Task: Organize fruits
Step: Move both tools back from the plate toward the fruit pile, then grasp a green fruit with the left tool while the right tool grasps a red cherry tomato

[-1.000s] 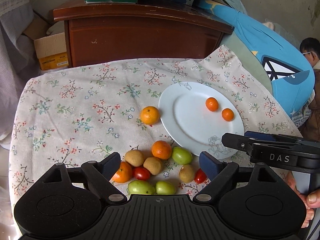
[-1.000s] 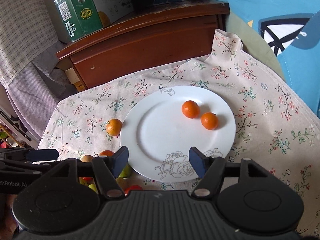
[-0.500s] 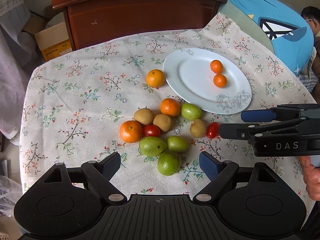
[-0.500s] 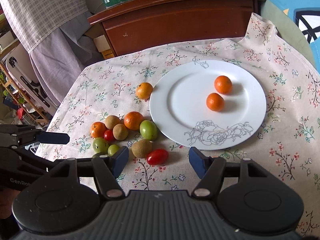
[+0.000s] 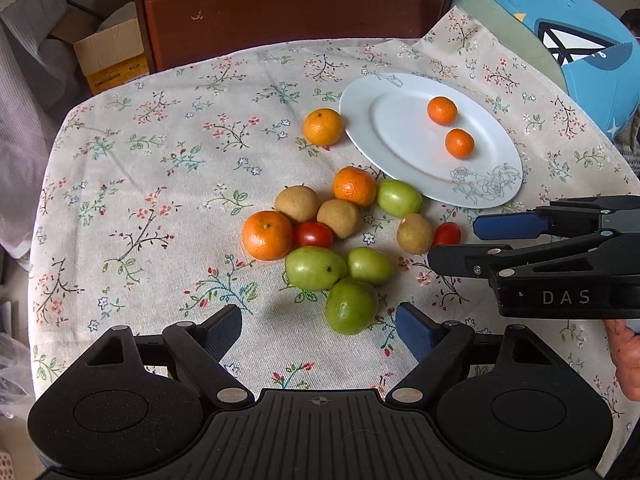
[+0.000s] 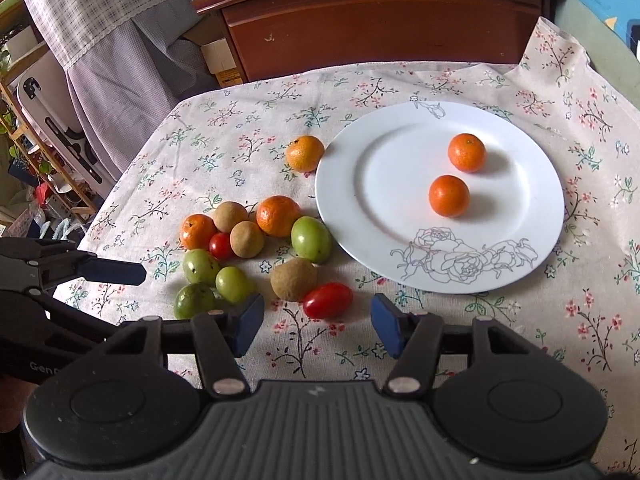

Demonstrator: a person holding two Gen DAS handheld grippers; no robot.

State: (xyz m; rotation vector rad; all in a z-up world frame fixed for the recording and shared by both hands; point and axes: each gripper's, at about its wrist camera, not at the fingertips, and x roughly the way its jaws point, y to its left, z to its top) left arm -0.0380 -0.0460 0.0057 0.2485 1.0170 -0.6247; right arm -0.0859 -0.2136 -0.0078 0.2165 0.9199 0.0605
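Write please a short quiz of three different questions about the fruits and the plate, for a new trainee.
1. How many oranges lie on the white plate?
2. True or false: the red oval tomato lies on the plate.
3. The right hand-held gripper is nearest to: A) the oval tomato, B) the lone orange beside the plate's rim, C) the cardboard box.

Key: 1. Two. 2. False, it lies on the tablecloth. 3. A; jaws closing, nothing gripped.

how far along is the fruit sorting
Early. Done: two small oranges sit on the white plate. In hand: nothing; the right tongs are closing, empty, near the red tomato. Left: the mixed pile and a lone orange on the cloth.
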